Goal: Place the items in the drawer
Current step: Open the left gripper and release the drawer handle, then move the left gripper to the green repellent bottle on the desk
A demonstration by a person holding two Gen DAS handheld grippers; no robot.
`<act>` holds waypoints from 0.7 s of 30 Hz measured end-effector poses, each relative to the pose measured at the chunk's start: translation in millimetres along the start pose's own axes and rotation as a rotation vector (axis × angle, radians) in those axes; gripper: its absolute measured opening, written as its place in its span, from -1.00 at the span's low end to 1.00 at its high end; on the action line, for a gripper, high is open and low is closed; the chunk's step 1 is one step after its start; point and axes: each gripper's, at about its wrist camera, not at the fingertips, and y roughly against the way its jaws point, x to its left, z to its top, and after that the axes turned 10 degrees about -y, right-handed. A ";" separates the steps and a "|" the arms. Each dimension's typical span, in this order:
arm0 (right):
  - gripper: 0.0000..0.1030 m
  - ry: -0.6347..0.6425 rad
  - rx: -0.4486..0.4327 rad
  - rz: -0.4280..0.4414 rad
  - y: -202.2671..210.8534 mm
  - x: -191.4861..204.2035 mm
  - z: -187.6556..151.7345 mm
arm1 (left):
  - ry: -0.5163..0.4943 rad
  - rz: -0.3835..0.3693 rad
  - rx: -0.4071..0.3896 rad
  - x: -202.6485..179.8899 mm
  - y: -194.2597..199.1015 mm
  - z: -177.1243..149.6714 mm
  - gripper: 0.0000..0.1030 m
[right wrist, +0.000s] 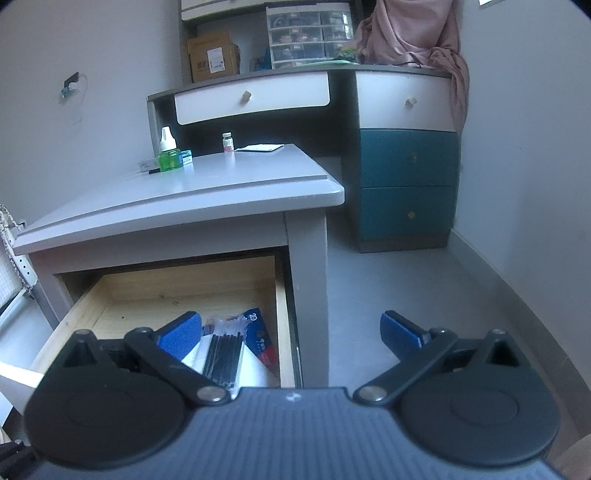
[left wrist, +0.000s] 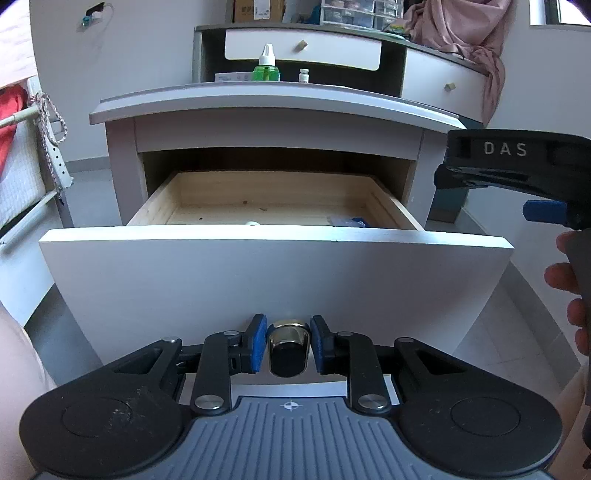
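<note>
The nightstand's wooden drawer (left wrist: 221, 192) stands pulled out, its grey front panel (left wrist: 258, 266) facing me. My left gripper (left wrist: 289, 341) has its blue pads on either side of the metal drawer knob (left wrist: 289, 345), with small gaps showing. My right gripper (right wrist: 291, 334) is open and empty above the drawer's right side; it also shows in the left wrist view (left wrist: 517, 173). A pack of black pens (right wrist: 225, 350) and a blue packet (right wrist: 258, 332) lie in the drawer (right wrist: 166, 291). A green bottle (right wrist: 168, 153), a small vial (right wrist: 227, 142) and a paper (right wrist: 260, 148) sit on the nightstand top (right wrist: 221, 177).
A desk with white and teal drawers (right wrist: 406, 158) stands behind and to the right. A pink cloth (right wrist: 413, 33) hangs over it. Grey floor (right wrist: 406, 288) lies right of the nightstand. A bed frame with rope (left wrist: 44, 122) is at the left.
</note>
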 end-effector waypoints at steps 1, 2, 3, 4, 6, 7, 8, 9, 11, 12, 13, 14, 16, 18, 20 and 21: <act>1.00 0.002 0.002 0.000 -0.3 0.8 0.0 | 0.001 -0.006 0.001 1.6 0.5 0.2 -0.45; 1.00 0.004 0.004 0.000 -0.7 1.4 0.0 | 0.006 -0.016 0.002 3.6 1.6 0.3 -0.42; 1.00 0.006 0.007 0.001 -1.0 2.0 0.1 | 0.010 -0.026 0.003 5.5 2.9 0.3 -0.26; 1.00 0.009 0.009 0.001 -1.4 2.7 0.1 | 0.007 -0.026 -0.001 6.8 4.8 0.3 0.13; 1.00 0.011 0.011 -0.002 -2.8 4.8 0.3 | -0.002 -0.001 -0.022 11.2 11.7 0.7 0.80; 1.00 0.011 0.012 -0.002 -3.3 5.0 0.4 | -0.005 0.012 -0.034 13.6 15.4 1.0 0.93; 1.00 0.011 0.012 -0.003 -4.0 5.7 0.3 | -0.009 0.014 -0.043 16.7 19.3 2.0 0.94; 1.00 0.010 0.012 -0.004 -4.9 6.6 0.1 | -0.017 0.001 -0.045 19.9 23.0 3.9 0.94; 1.00 0.009 0.011 -0.006 -6.2 7.3 -0.4 | -0.038 -0.020 -0.046 25.7 30.0 8.4 0.96; 1.00 0.009 0.012 -0.006 -7.3 8.0 -0.8 | -0.048 -0.019 -0.049 28.2 33.4 10.9 0.99; 1.00 0.007 0.013 -0.005 -8.5 9.0 -1.4 | -0.059 -0.018 -0.052 30.7 36.8 13.4 1.00; 1.00 0.006 0.015 -0.003 -9.5 9.4 -1.8 | -0.065 -0.015 -0.057 33.6 39.4 16.9 1.00; 1.00 0.005 0.018 -0.001 -11.2 9.6 -2.7 | -0.066 -0.009 -0.064 41.0 42.9 25.5 1.00; 1.00 0.002 0.018 0.001 -13.4 10.4 -3.9 | -0.022 -0.024 -0.061 52.9 43.8 36.2 1.00; 1.00 0.001 0.017 0.004 -14.1 10.2 -4.9 | 0.037 -0.050 -0.069 68.2 41.3 48.3 1.00; 1.00 0.001 0.015 0.005 -14.3 10.2 -5.6 | 0.056 -0.057 -0.075 74.8 39.3 54.9 1.00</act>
